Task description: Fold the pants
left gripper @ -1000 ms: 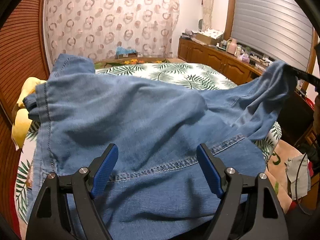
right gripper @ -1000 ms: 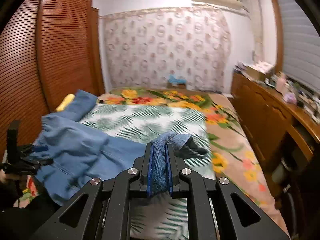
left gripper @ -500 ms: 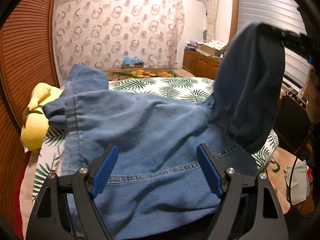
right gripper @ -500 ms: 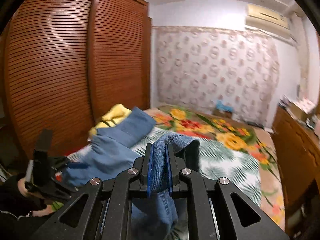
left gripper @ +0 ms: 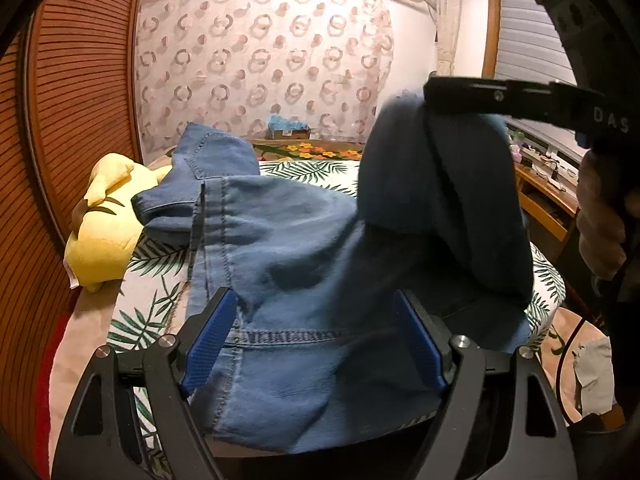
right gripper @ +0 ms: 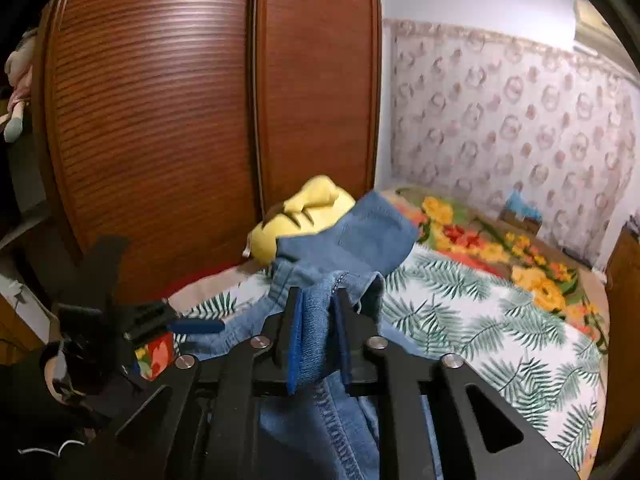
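Blue denim pants [left gripper: 296, 248] lie spread on the bed with a leafy cover [left gripper: 304, 168]. My left gripper [left gripper: 316, 336] is open and empty, its blue pads low over the near part of the pants. My right gripper [right gripper: 318, 328] is shut on a hem of the pants [right gripper: 316, 320] and holds it lifted. In the left wrist view the right gripper [left gripper: 430, 96] carries that part [left gripper: 436, 184] high over the rest of the pants. The left gripper [right gripper: 192, 326] shows at the left of the right wrist view.
A yellow plush toy [left gripper: 108, 216] lies at the bed's left side, against the wooden wardrobe [right gripper: 208, 120]. A floral blanket [right gripper: 492, 240] covers the far bed. A wooden cabinet [left gripper: 548, 200] stands to the right. A patterned curtain [left gripper: 260, 72] hangs behind.
My right gripper has lifted the pants hem and swung it leftward over the spread pants, toward the wardrobe side. My left gripper has stayed open over the near part.
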